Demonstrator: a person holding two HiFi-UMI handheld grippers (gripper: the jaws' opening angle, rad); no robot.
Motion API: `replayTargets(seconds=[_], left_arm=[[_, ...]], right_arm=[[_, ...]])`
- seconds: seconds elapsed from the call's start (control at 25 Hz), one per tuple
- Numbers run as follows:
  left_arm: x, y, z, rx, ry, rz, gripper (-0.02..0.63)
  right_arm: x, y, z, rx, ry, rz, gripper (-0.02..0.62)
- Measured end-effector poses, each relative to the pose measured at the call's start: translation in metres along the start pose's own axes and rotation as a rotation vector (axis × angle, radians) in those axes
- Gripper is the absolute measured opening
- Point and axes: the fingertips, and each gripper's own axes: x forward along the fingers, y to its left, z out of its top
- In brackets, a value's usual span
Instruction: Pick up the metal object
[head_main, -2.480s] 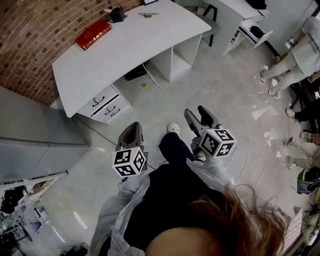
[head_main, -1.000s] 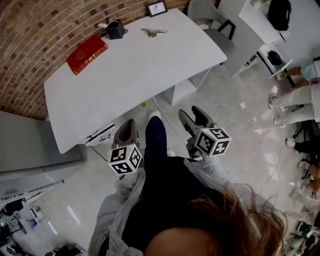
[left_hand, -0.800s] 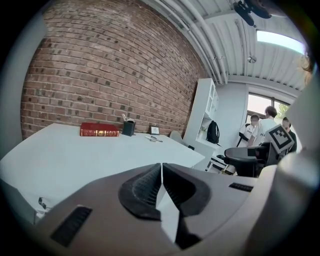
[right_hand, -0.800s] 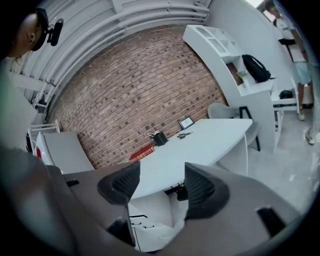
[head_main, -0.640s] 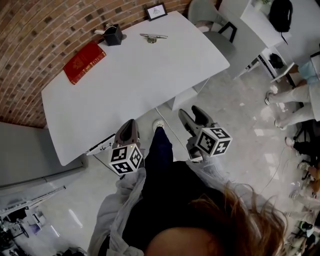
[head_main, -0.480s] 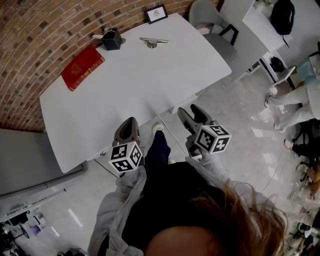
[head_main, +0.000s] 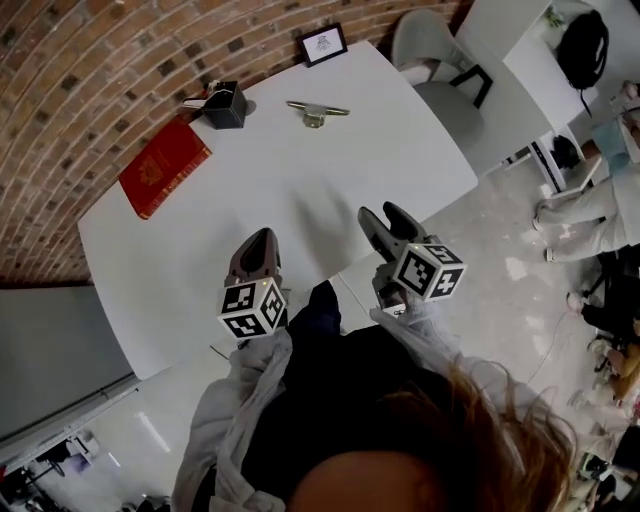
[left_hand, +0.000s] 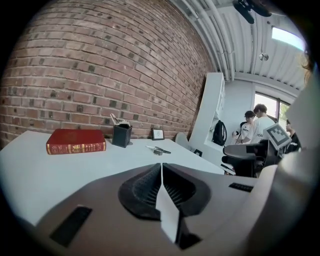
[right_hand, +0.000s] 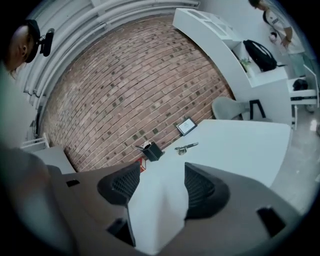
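The metal object (head_main: 317, 112) is a slim silvery bar on a small round base, lying at the far side of the white table (head_main: 400, 160). It also shows small in the left gripper view (left_hand: 158, 150) and the right gripper view (right_hand: 186, 147). My left gripper (head_main: 257, 245) hangs over the table's near edge, jaws shut with nothing in them. My right gripper (head_main: 385, 222) is over the near right part of the table, jaws open and empty. Both are far short of the metal object.
A red book (head_main: 164, 166) lies at the table's left. A black pen holder (head_main: 226, 105) and a small framed picture (head_main: 323, 44) stand by the brick wall. A grey chair (head_main: 438, 70) is at the far right; people stand on the floor to the right.
The person has walked up to the table. Both grippers now hang over its near edge instead of the floor. The jaws have kept their states.
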Motion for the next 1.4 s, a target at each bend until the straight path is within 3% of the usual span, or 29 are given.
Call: replayTargets(seconds=[0.24, 0.64, 0.84, 0.92, 1.2, 1.4], left_arm=[[0.044, 0.013, 0.023, 0.011, 0.015, -0.014, 0.023], [0.116, 0.049, 0.034, -0.008, 0.03, -0.038, 0.023], [0.144, 0.058, 0.035, -0.046, 0.021, -0.032, 0.023], [0.151, 0.062, 0.033, -0.067, 0.015, -0.015, 0.023], [0.156, 0.09, 0.024, -0.128, -0.014, 0.127, 0.023], [0.15, 0.106, 0.012, -0.201, -0.01, 0.202, 0.023]], right_arm=[[0.047, -0.008, 0.027, 0.126, 0.018, 0.04, 0.281], [0.151, -0.039, 0.062, 0.519, 0.033, 0.154, 0.295], [0.202, -0.057, 0.063, 0.908, 0.012, 0.269, 0.288], [0.216, -0.065, 0.061, 1.012, 0.004, 0.287, 0.288], [0.278, -0.078, 0.053, 1.124, 0.077, 0.315, 0.268], [0.307, -0.089, 0.041, 1.124, 0.126, 0.254, 0.256]])
